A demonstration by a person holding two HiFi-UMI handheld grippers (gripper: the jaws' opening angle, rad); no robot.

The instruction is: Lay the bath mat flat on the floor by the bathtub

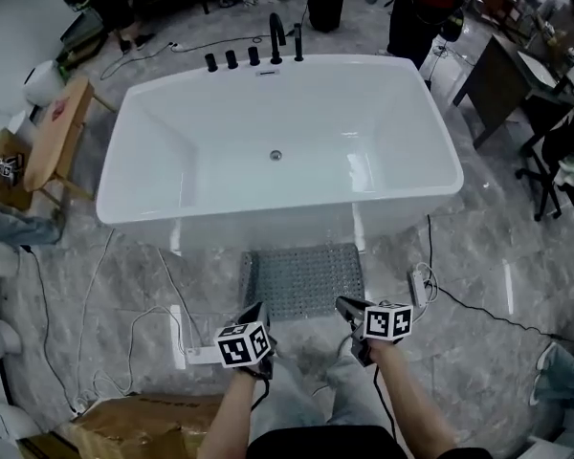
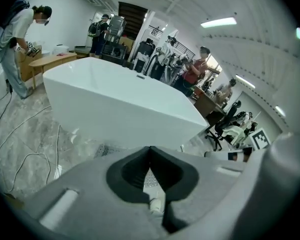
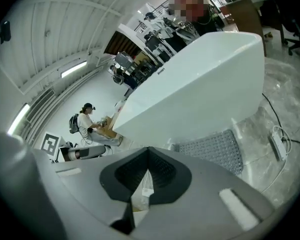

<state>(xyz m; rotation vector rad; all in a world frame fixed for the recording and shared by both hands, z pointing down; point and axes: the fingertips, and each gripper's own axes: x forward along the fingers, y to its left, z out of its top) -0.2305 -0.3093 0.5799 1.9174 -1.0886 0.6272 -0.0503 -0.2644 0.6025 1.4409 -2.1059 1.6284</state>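
Note:
The grey dotted bath mat (image 1: 303, 279) lies flat on the marble floor, its far edge against the front wall of the white bathtub (image 1: 287, 213). My left gripper (image 1: 258, 309) hovers over the mat's near left corner and my right gripper (image 1: 348, 306) over its near right corner. Both are shut, jaws meeting at the tips with nothing between them. In the left gripper view the left gripper (image 2: 150, 149) points at the bathtub (image 2: 120, 104), with a strip of the mat (image 2: 104, 149) showing. The right gripper view shows the right gripper (image 3: 149, 150), the mat (image 3: 215, 151) and the bathtub (image 3: 200, 94).
A power strip (image 1: 421, 283) with its cable lies right of the mat, and another white strip (image 1: 196, 355) with cables lies to the left. A cardboard box (image 1: 134, 424) sits near left. A wooden table (image 1: 57, 132) stands left of the tub; black taps (image 1: 253, 54), people and desks are behind.

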